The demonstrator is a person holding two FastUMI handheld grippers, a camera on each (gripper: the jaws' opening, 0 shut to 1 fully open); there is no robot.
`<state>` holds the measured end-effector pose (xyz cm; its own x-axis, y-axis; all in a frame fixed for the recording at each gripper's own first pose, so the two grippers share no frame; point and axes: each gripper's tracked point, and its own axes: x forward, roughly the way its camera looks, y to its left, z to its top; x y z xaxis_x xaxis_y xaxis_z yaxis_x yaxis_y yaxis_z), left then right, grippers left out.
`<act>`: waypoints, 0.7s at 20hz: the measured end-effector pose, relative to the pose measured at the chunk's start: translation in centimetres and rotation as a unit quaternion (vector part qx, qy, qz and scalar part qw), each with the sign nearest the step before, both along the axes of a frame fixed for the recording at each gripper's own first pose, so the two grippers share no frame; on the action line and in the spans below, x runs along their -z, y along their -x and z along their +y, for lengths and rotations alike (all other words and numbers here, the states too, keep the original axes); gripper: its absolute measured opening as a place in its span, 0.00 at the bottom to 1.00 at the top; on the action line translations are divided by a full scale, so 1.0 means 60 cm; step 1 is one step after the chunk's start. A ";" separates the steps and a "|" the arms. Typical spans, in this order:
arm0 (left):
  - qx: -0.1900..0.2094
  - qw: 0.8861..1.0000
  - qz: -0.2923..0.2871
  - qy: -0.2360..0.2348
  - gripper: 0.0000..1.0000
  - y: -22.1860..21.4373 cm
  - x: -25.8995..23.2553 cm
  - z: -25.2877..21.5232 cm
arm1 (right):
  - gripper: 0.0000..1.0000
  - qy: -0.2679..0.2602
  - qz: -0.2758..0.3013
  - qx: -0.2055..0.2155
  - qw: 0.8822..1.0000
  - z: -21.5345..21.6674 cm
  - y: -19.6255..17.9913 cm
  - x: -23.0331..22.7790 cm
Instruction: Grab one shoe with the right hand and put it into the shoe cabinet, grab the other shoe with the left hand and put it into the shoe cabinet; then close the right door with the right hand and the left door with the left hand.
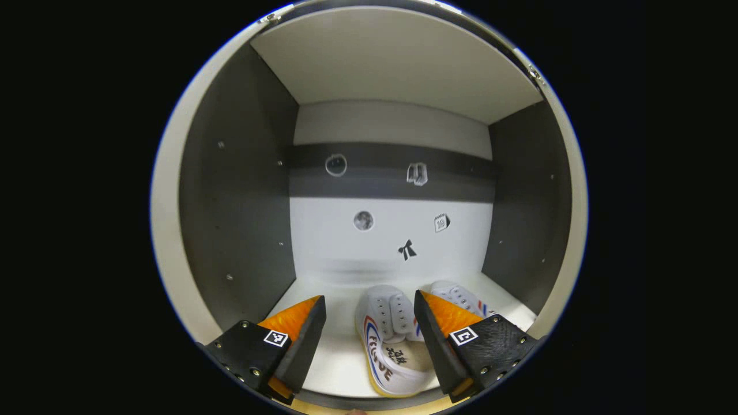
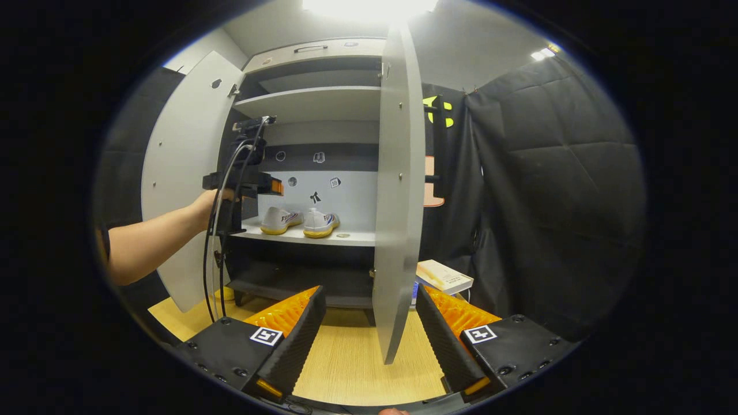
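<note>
Two white shoes stand side by side on the white shelf [image 1: 334, 357] inside the shoe cabinet. In the left gripper view the nearer shoe [image 1: 392, 340] lies heel towards me between the fingers of my left gripper [image 1: 369, 297], which is open and not touching it. The second shoe [image 1: 461, 297] is partly hidden behind one finger. In the right gripper view both shoes [image 2: 281, 220] [image 2: 321, 222] sit on the shelf, with the left gripper [image 2: 253, 184] held by a hand at the cabinet's opening. My right gripper [image 2: 369, 288] is open and empty, back from the cabinet.
Both doors stand open: the left door [image 2: 184, 173] swung wide, the right door [image 2: 398, 202] edge-on straight ahead of my right gripper. A book [image 2: 444, 276] lies low beside the cabinet's right side. Wooden floor [image 2: 357, 357] lies below. Dark side walls [image 1: 236, 190] bound the compartment.
</note>
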<state>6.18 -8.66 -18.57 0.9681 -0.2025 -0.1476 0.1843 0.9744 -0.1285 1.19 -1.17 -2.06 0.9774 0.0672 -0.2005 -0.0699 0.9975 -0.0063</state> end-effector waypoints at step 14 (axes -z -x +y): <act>-0.006 0.998 -0.066 -0.009 0.82 0.291 -0.097 0.035 | 0.98 -0.015 -0.026 -0.040 0.999 -0.057 0.019 -0.039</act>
